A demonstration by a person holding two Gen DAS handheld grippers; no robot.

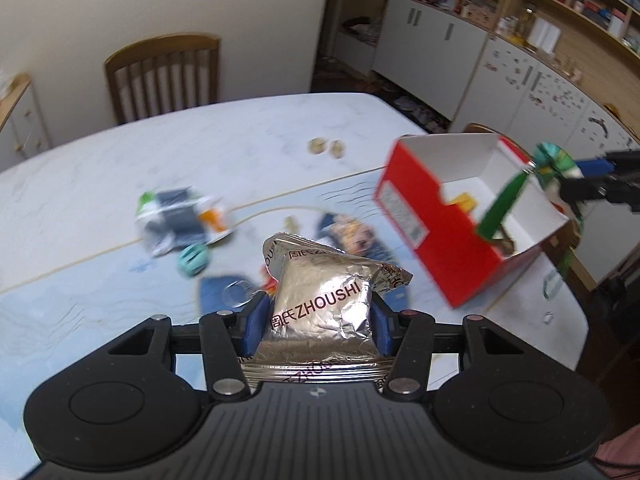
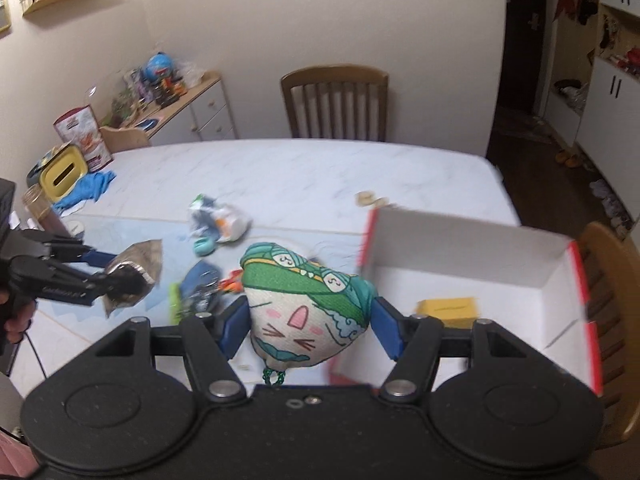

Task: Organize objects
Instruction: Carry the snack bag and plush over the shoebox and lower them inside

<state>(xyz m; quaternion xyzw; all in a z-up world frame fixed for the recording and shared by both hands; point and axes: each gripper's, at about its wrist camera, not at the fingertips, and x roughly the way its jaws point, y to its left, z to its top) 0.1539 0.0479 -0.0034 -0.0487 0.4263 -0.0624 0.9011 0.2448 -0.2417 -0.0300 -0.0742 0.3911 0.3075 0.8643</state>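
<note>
Pinching a plush charm [image 2: 306, 312], the right gripper [image 2: 308, 326] hangs nearer the red box [image 2: 464, 256]; left gripper [image 1: 318, 326] clamps a foil packet [image 1: 324, 300].

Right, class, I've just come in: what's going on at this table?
A person is tidying with two handheld grippers. The left gripper holds a silver foil packet; the right gripper holds a small cat-face pouch. Both are off the table, near the open red box, which has a yellow item inside.

Motion is blurring the small packets [image 1: 180, 220] lying left of the red box [image 1: 420, 216], and the box's near corner is running past the right-wrist picture's bottom edge.
</note>
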